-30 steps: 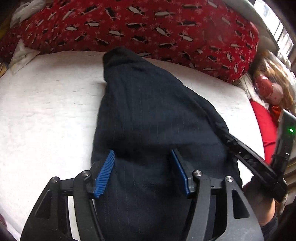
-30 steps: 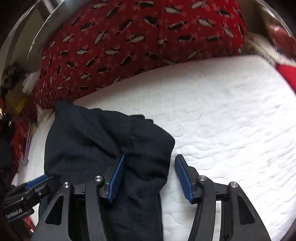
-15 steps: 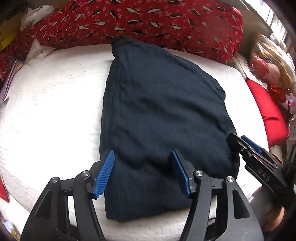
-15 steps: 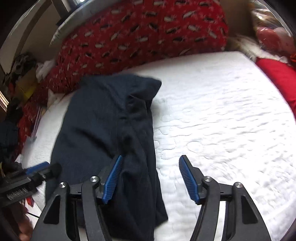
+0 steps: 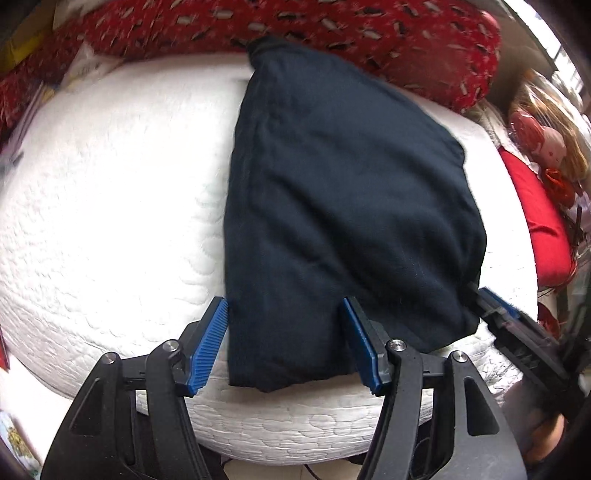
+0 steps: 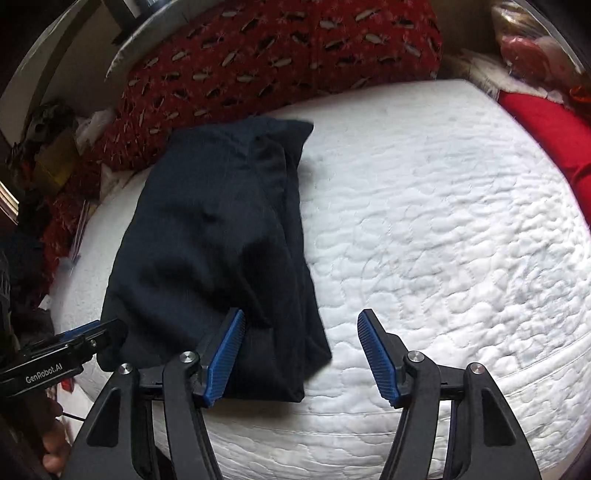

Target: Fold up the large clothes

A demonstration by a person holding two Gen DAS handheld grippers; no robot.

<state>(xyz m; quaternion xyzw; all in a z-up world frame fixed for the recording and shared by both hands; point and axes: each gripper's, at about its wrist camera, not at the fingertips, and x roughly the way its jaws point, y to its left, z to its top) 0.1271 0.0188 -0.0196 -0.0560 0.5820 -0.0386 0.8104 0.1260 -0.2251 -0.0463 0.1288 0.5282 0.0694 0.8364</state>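
A dark navy pinstriped garment (image 5: pixel 343 206) lies folded lengthwise on the white quilted mattress (image 5: pixel 110 206), its far end against the red pillow. It also shows in the right wrist view (image 6: pixel 214 236). My left gripper (image 5: pixel 286 343) is open, held above the garment's near end at the mattress edge. My right gripper (image 6: pixel 299 354) is open, with its left pad over the garment's near right corner and its right pad over bare mattress (image 6: pixel 443 221). Each gripper shows at the edge of the other's view, the right one (image 5: pixel 517 332) and the left one (image 6: pixel 55 362).
A long red penguin-print pillow (image 5: pixel 332 29) runs along the far side of the mattress. A red cushion (image 5: pixel 543 221) and a doll (image 5: pixel 543 136) sit at the right. Clutter and papers (image 6: pixel 55 147) lie at the left beyond the mattress.
Both grippers have pulled back toward the near mattress edge and risen. The garment now lies flat and released, with more of it in view.
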